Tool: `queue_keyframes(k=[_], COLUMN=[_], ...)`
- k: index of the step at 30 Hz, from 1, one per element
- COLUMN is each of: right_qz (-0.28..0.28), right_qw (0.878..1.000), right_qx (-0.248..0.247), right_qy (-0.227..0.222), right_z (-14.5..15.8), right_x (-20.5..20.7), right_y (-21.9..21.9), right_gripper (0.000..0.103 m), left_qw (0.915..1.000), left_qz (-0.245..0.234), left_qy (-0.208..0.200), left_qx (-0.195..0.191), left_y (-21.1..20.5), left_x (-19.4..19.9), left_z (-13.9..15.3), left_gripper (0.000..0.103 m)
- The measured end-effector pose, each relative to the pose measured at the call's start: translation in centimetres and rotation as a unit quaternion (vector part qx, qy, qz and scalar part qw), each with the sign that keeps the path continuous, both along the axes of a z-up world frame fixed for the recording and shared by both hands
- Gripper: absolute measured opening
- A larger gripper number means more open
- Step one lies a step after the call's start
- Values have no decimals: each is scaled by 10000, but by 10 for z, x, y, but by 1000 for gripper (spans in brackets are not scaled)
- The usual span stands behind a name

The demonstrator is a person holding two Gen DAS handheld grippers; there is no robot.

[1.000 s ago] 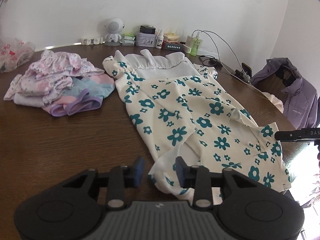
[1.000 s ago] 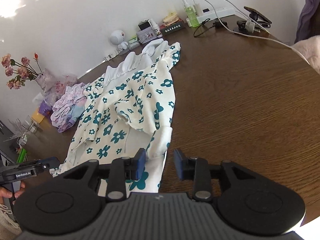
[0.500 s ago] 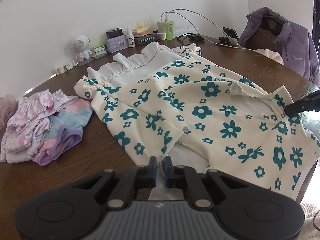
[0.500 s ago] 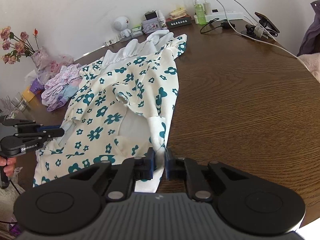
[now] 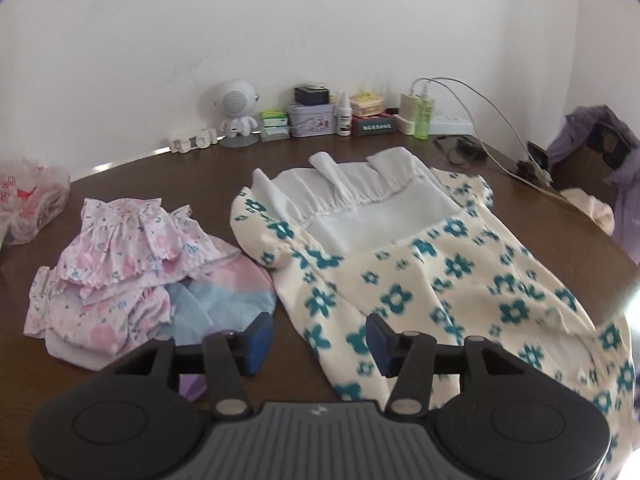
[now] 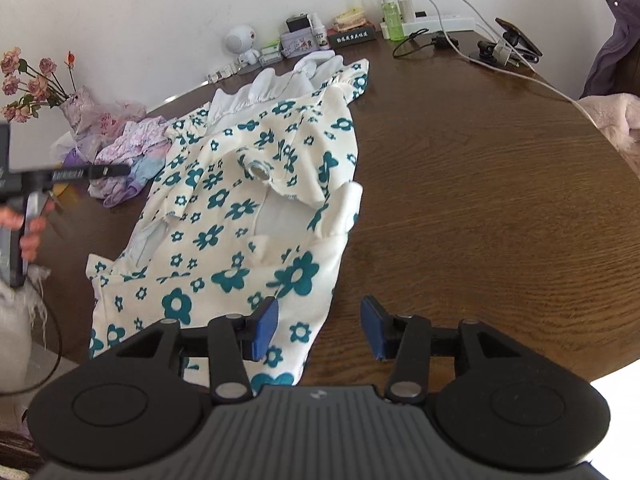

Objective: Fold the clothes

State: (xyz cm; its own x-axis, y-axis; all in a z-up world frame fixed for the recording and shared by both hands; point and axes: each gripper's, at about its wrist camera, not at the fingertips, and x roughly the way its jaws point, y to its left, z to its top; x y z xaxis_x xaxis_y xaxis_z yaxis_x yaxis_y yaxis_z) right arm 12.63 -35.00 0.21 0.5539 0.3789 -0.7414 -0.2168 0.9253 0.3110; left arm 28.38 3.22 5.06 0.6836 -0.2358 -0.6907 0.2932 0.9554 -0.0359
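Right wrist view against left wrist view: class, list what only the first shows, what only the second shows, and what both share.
Only the right wrist view shows the dried flowers, the person's hand holding the left hand-held gripper, and the open right hand-held gripper.

Only the left wrist view shows the left hand-held gripper's open jaws close up.

Both show the floral dress, pink clothes pile, white robot speaker and green bottle.

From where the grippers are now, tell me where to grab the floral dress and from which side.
Take the floral dress at its near edge, where the cloth hangs over the table rim just ahead of the right gripper. Come in low from the near side: there the hem is free to pinch, while the rest lies flat on the wood. The left gripper, also open, could likely take the near-left edge.
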Motion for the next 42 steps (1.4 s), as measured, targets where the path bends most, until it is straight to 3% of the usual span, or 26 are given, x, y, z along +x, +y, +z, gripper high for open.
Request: queue_keyframes(k=[3, 7, 10, 11, 12, 13, 15, 19, 23, 25, 27, 28, 30, 31, 34, 42], right_qz=[135, 197, 282, 308, 335, 353, 384, 446, 507, 538, 568, 561, 536, 525, 528, 423], right_qw=[9998, 9996, 9992, 9990, 9987, 9985, 9983, 9978, 9972, 9969, 9966, 9967, 9969, 9970, 9968, 9968], right_qx=[-110, -155, -263, -327, -392, -420, -443, -488, -532, -555, -577, -574, -560, -556, -589, -675], right_qy=[97, 100, 62, 47, 33, 33, 47, 77, 107, 122, 136, 139, 134, 135, 135, 78], right_z=[-8, -8, -8, -8, -8, -8, -7, -5, -4, -3, -2, -5, -6, -6, -5, -2], right_x=[-4, -7, -7, -7, -6, -6, -4, -1, 1, 3, 4, 7, 7, 6, 5, 3], right_y=[7, 16, 23, 25, 27, 28, 26, 23, 20, 18, 17, 14, 14, 15, 19, 24], right_gripper=[47, 47, 45, 39, 30, 25, 11, 9, 9, 10, 10, 11, 11, 11, 11, 12], left_qw=[9985, 9938, 9896, 9885, 9873, 9866, 9889, 9905, 9839, 9820, 9875, 9908, 9955, 9965, 9965, 9888], left_qz=[436, 978, 1129, 1113, 1089, 1048, 964, 835, 871, 896, 715, 617, 468, 431, 452, 1131], left_qy=[215, 455, 696, 773, 849, 891, 782, 818, 889, 818, 612, 577, 619, 655, 651, 229], left_qx=[-260, -254, -551, -672, -789, -880, -816, -725, -1285, -1451, -1268, -1061, -541, -294, 261, 946], left_y=[4, 7, 16, 18, 20, 21, 21, 25, 44, 51, 53, 52, 48, 47, 47, 62], left_x=[55, 114, 142, 148, 153, 156, 153, 136, 111, 94, 71, 62, 49, 47, 46, 89], left_z=[-3, -17, -29, -33, -37, -40, -42, -48, -43, -33, -21, -19, -21, -26, -40, -58], left_gripper=[50, 49, 42, 36, 14, 2, 1, 1, 3, 16, 26, 27, 24, 13, 1, 1])
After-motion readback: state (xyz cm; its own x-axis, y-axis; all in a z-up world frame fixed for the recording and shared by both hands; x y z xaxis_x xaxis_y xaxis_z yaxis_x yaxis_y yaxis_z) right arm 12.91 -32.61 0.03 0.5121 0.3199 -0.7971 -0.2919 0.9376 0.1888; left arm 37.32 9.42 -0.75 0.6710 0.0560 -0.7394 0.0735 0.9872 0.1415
